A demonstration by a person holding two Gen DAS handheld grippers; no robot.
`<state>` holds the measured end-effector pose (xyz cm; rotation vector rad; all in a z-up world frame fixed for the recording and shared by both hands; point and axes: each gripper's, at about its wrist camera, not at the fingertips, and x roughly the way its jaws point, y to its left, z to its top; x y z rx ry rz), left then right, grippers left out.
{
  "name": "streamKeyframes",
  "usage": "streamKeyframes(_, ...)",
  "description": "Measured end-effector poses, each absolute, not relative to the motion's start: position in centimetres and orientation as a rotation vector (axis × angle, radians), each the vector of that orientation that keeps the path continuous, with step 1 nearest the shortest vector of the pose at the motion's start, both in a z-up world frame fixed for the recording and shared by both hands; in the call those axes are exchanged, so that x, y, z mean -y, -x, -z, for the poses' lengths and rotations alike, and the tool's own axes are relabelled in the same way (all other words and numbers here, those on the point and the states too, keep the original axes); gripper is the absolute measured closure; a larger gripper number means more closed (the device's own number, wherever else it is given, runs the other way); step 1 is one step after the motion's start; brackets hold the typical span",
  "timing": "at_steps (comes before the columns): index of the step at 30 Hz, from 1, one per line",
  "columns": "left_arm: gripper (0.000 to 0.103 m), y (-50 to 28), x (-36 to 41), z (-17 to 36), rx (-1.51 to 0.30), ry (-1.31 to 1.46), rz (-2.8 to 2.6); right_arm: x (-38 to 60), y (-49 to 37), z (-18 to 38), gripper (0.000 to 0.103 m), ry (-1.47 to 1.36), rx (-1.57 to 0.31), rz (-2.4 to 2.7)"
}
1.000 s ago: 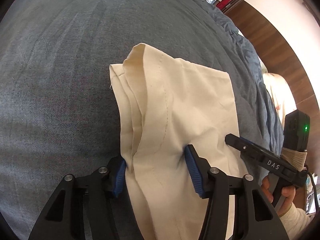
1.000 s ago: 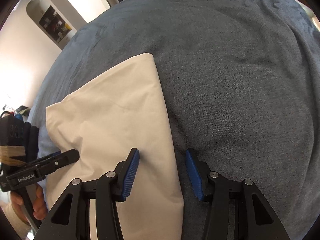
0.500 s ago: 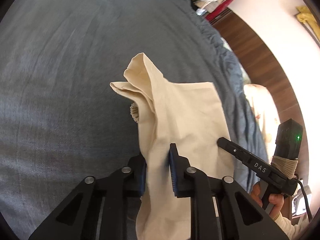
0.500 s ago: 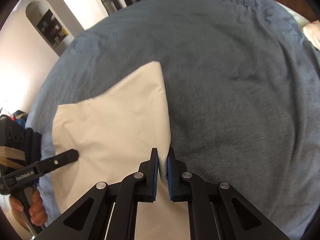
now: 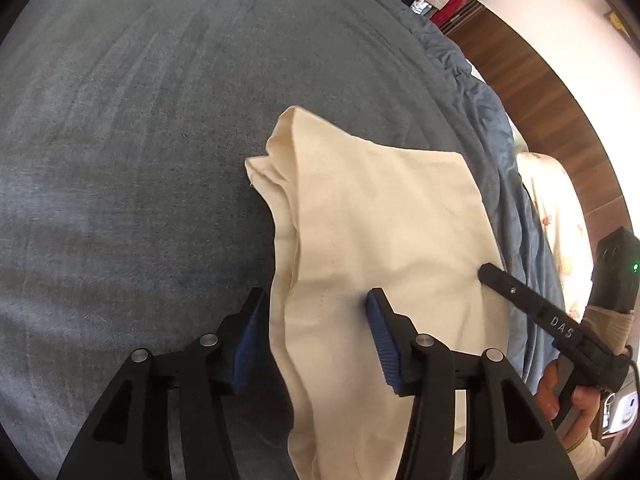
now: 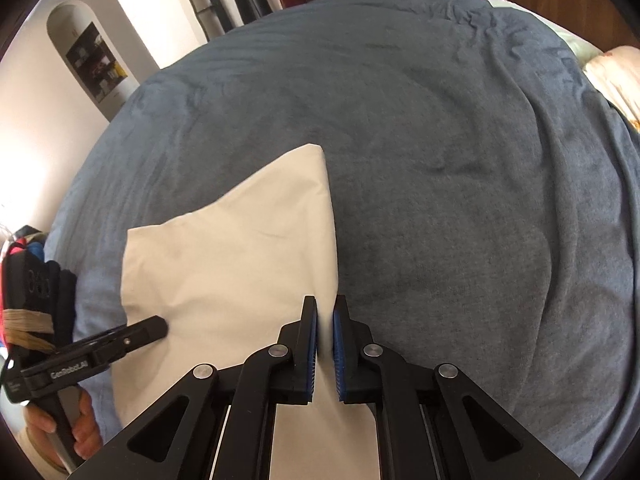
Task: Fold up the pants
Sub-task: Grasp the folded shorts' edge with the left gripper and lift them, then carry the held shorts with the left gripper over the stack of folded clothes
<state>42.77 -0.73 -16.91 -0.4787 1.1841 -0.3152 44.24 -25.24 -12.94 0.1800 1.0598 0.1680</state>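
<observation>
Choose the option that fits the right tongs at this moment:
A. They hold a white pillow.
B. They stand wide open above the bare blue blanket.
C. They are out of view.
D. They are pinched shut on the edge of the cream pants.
D: in the right wrist view the right tongs have their blue pads nearly together with the edge of the cream pants caught between them, over the blue blanket.

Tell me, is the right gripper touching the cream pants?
Touching. The right wrist view shows the right gripper pinching the edge of the cream pants.
</observation>
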Motion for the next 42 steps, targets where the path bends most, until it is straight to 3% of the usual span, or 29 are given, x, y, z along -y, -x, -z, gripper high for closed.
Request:
streamKeyframes(6, 0.053, -44.5, 1.2, 19.0, -1.213, 0.582, 0.327, 25.8, -44.7, 14.8, 0.094, -0.174, -1.09, -0.132)
streamKeyframes(7, 0.059, -44.6, 1.2, 19.2, -1.213, 0.597, 0.338, 25.8, -44.8, 15.1, 0.094, -0.177, -1.095, -0.13)
streamKeyframes(17, 0.081, -43.9, 0.9, 16.3, -1.162, 0.619, 0.389, 25.4, -44.2, 14.3, 0.094, -0.171, -1.074, -0.117)
streamKeyframes(30, 0.081, -39.6, -3.1, 7.0, -0.997, 0.585, 0.372, 22.7, -39.9, 5.7, 0.094, -0.167, -0.926, -0.17)
streamKeyframes(42, 0.081, -32.4, -14.0, -1.3, -0.843, 0.584, 0.256, 12.6, -37.5, -1.4, 0.094, -0.14, -0.828, -0.315)
